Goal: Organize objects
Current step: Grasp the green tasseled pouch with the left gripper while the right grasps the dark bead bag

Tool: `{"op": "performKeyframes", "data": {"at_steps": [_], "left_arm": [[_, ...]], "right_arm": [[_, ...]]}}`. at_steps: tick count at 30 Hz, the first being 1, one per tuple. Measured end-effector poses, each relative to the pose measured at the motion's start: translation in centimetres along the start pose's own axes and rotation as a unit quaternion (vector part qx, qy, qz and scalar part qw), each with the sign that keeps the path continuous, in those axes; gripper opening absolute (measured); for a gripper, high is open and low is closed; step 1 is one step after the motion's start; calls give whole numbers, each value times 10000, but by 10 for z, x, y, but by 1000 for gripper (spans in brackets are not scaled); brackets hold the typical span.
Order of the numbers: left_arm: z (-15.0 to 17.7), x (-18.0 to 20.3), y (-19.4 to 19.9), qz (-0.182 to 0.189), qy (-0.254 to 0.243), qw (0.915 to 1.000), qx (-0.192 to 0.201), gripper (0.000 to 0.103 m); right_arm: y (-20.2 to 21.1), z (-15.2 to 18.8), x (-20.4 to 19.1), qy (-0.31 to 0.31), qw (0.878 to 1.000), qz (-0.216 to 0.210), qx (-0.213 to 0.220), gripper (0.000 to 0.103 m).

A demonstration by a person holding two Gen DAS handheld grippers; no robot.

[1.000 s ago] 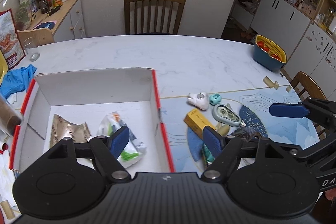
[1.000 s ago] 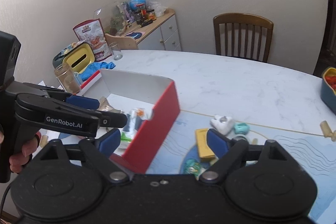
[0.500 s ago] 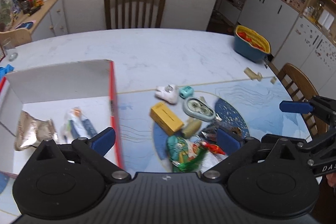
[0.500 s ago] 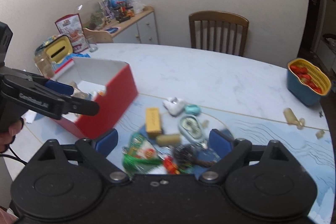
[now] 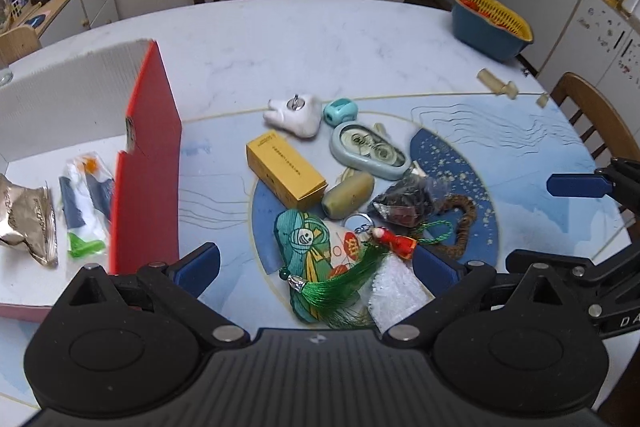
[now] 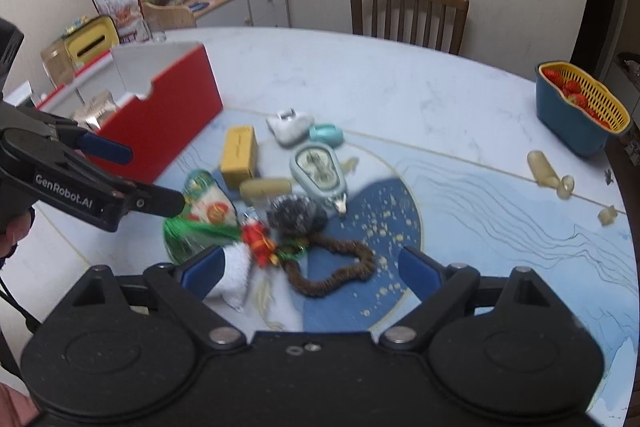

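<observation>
Hovering over the clutter pile (image 5: 344,195), both tools, left tool (image 5: 316,263) and right tool (image 6: 308,267), gape empty.

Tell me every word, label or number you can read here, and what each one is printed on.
"GenRobot.AI": white letters on the side of the left tool, seen from the right wrist camera.
"DA": cut off at the frame edge, on the right tool, seen from the left wrist camera.
Yellow box: a line of print on top, too small to read.
Silver packet in the red box: lettering blurred.
Red snack bag on the sideboard: unreadable.
</observation>
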State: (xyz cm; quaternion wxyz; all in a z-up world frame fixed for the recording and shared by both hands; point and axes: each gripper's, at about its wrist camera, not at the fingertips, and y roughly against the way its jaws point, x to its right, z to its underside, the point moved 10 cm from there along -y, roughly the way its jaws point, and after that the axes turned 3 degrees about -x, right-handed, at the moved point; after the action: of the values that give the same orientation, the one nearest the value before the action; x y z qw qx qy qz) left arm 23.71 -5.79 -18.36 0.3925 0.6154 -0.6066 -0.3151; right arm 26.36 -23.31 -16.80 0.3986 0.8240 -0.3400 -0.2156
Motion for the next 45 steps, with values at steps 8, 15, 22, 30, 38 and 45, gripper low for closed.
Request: {"op": "performKeyframes", "data": {"at_steps": [8,15,22,30,38,45], "left_arm": [[-1,7,-21,-269,-302,9992,-15,103],[-1,2,-36,-260,-56,9996,-55,103],[0,-3,-50,-297,93,9995,-69,102],[4,-7,-60,-238,311,9991,-175,98],[5,-7,-61,-61,490,9986,-192,78],[5,3,-60,85,321,9993,-177,54]], "right_arm": [[-25,-1,15,7,9999,-89,-103,86],[-38,-21,16,-77,9991,-383,-133,83],[-60,-32,14,-493,9957,-698,-343,78],[-85,-35,4,-809,9906,-924,-597,71],[-92,-30,-2,-1075,9846,-1108,-819,56],[-88,-27,-3,-1063,9861,-976,-818,47]]}}
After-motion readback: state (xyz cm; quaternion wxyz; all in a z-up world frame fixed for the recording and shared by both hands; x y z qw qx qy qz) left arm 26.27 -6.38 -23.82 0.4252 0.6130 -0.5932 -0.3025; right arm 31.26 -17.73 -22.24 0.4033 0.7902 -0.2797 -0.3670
